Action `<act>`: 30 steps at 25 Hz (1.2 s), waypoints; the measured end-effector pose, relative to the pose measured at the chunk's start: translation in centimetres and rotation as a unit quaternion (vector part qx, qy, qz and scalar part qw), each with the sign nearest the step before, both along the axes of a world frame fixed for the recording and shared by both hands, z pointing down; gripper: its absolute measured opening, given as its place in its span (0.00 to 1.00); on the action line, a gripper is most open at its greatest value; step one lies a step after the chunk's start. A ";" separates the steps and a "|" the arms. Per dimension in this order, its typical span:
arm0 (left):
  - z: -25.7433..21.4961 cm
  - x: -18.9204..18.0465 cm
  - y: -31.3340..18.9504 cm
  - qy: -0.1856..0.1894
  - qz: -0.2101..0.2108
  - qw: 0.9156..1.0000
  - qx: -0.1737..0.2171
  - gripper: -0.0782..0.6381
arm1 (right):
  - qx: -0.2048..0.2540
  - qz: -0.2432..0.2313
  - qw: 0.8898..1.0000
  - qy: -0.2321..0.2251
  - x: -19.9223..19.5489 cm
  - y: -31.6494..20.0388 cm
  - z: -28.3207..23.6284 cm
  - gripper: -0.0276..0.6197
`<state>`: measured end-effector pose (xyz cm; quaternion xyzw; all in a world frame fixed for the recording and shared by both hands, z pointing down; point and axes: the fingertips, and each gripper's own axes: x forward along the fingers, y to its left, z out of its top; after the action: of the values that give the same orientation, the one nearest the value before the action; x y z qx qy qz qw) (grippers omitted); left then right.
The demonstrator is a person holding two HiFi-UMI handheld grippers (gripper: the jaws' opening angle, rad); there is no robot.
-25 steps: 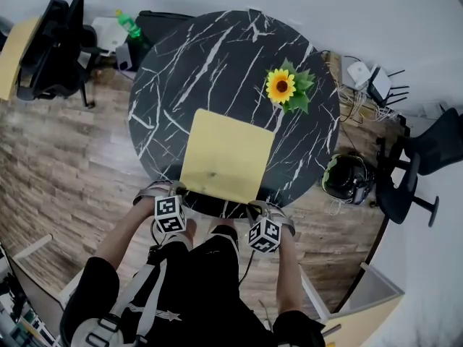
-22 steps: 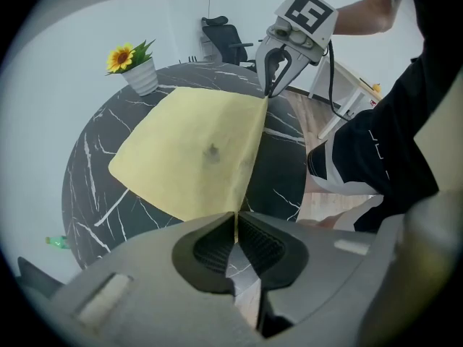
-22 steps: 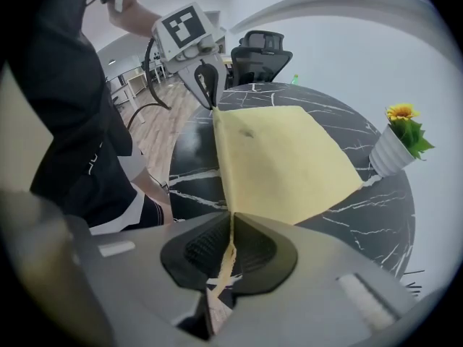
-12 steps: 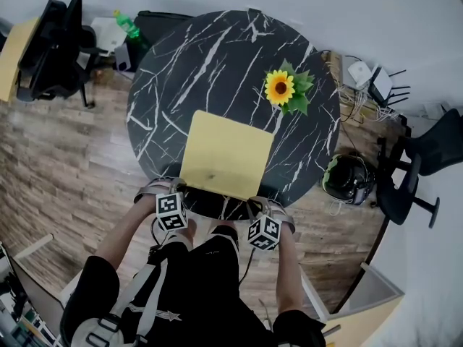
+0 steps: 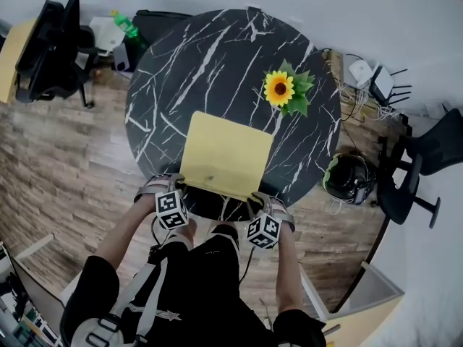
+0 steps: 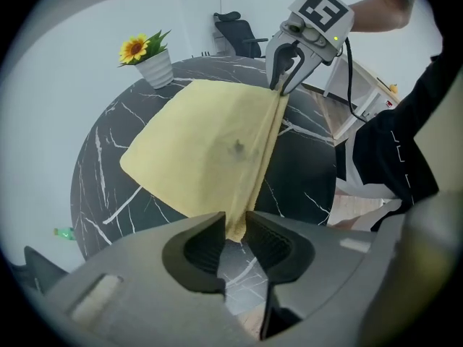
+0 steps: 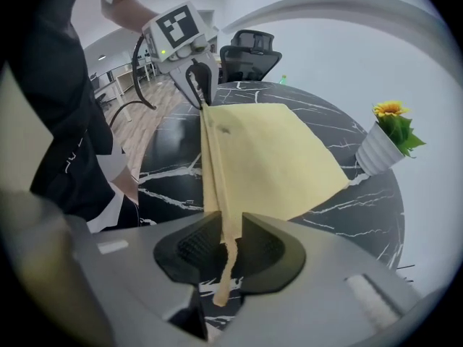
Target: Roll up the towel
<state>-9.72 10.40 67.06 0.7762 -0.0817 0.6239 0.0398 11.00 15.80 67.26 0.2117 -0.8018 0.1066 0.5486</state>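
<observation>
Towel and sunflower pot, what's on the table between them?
Nothing; only bare marble tabletop separates towel and sunflower pot, clearest in the head view.

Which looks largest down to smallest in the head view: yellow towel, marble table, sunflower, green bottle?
1. marble table
2. yellow towel
3. sunflower
4. green bottle, though it lies beyond the table, farther from the camera, so its real size is unsure.
</observation>
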 end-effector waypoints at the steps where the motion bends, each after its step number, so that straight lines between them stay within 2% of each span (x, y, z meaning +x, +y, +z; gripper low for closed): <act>1: 0.0 -0.2 -0.2 0.000 -0.004 1.000 0.001 0.28 | 0.006 0.005 1.000 0.000 0.2 -0.2 0.0 0.21; 7: 0.0 -0.9 -1.0 0.000 -0.017 1.000 0.006 0.36 | 0.042 0.028 0.999 0.002 0.7 -1.6 -0.6 0.39; 17: -1.0 0.0 -0.7 0.016 -0.002 1.000 0.018 0.36 | 0.062 0.027 0.998 0.000 -0.1 -1.5 -2.2 0.40; 30: 0.0 0.2 0.7 0.013 0.020 1.000 0.006 0.35 | 0.018 0.017 1.000 -0.004 -1.3 2.1 -0.3 0.34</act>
<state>-9.55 11.15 67.10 0.7860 -0.0696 0.6138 0.0234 9.71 17.91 66.96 0.2342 -0.8021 0.1023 0.5397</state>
